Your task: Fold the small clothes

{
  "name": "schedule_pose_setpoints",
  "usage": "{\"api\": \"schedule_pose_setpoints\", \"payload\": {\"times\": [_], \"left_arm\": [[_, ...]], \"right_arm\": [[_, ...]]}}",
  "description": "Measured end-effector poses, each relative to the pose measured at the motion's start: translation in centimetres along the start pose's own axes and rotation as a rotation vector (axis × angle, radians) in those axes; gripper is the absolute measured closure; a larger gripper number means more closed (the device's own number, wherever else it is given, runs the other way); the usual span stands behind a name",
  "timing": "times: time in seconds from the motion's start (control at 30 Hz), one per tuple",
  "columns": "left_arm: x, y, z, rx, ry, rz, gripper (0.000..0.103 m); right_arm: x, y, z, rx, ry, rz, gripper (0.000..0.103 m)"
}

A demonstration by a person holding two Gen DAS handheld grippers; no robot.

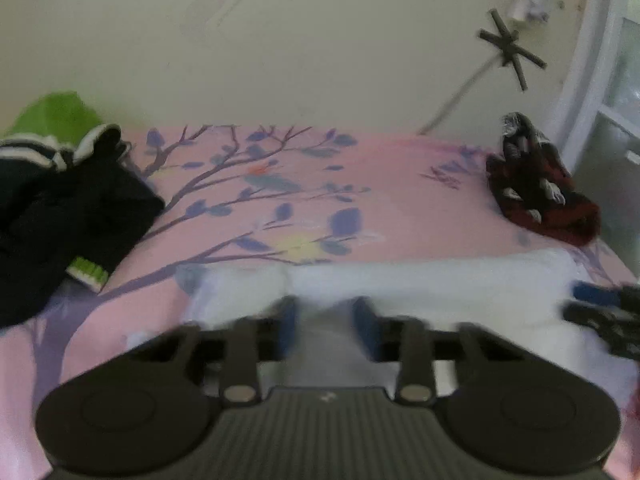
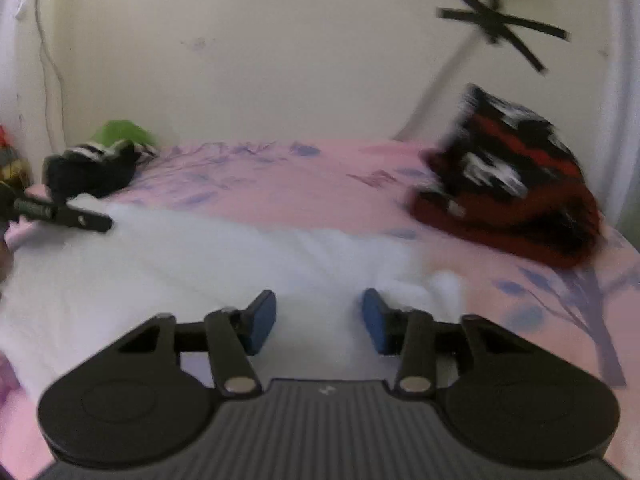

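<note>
Jaws on both grippers spread, nothing pinched: left gripper (image 1: 325,322) and right gripper (image 2: 319,320) hover over the white garment (image 2: 200,256), laid flat on the pink bed (image 2: 320,188), near edge. Judgement: next pinch each near corner w/ one layer only, lift evenly, fold away, keep edges aligned.

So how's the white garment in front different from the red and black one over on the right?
The white garment lies spread out flat across the near part of the bed; the red and black garment sits bunched in a heap, farther back near the wall. The white one is plain, the red and black one patterned with white marks. Both rest on the pink sheet.
</note>
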State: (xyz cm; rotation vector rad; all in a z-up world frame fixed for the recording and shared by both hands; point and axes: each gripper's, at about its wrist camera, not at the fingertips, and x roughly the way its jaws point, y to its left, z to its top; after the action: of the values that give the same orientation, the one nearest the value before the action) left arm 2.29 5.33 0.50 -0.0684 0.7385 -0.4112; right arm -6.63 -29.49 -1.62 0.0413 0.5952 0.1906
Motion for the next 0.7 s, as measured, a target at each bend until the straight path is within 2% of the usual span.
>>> {"api": "schedule_pose_setpoints", "payload": {"times": [0.1, 0.17, 0.27, 0.33, 0.37, 0.43, 0.5, 0.53, 0.63, 0.7], "left_arm": [[0.5, 1.0, 0.5, -0.051, 0.009, -0.021, 0.079], [0.5, 0.5, 0.3, 0.001, -0.007, 0.006, 0.079], [0.0, -0.3, 0.0, 0.035, -0.016, 0.041, 0.079], [-1.5, -0.2, 0.0, -0.018, -0.020, 0.024, 0.076], [-2.5, -0.2, -0.1, -0.047, -0.034, 0.002, 0.071], [-4.8, -0.4, -0.4, -0.100, -0.084, -0.077, 0.070], [-6.2, -1.0, -0.7, -0.125, -0.095, -0.178, 0.071], [-6.7, -1.6, -1.0, -0.123, -0.088, -0.226, 0.072], [-6.5, -3.6, -2.0, -0.080, -0.035, -0.303, 0.076], [-5.9, -4.6, -2.8, -0.055, 0.008, -0.337, 0.086]], "right_arm": [[-1.4, -1.2, -1.0, 0.072, -0.012, -0.024, 0.069], [-1.8, -1.7, -1.5, 0.103, -0.022, -0.026, 0.069], [-2.6, -2.9, -1.2, 0.191, -0.018, 0.025, 0.066], [-4.5, -4.3, -0.9, 0.278, -0.038, 0.057, 0.047], [-6.0, -5.1, -1.1, 0.331, -0.059, 0.055, 0.046], [-7.7, -6.6, -1.6, 0.416, -0.075, 0.066, 0.046], [-8.5, -8.3, -2.5, 0.521, -0.051, 0.104, 0.046], [-8.4, -8.8, -2.8, 0.561, -0.023, 0.123, 0.046], [-7.3, -9.5, -3.7, 0.622, 0.056, 0.150, 0.047], [-7.0, -9.3, -3.8, 0.632, 0.048, 0.171, 0.042]]}}
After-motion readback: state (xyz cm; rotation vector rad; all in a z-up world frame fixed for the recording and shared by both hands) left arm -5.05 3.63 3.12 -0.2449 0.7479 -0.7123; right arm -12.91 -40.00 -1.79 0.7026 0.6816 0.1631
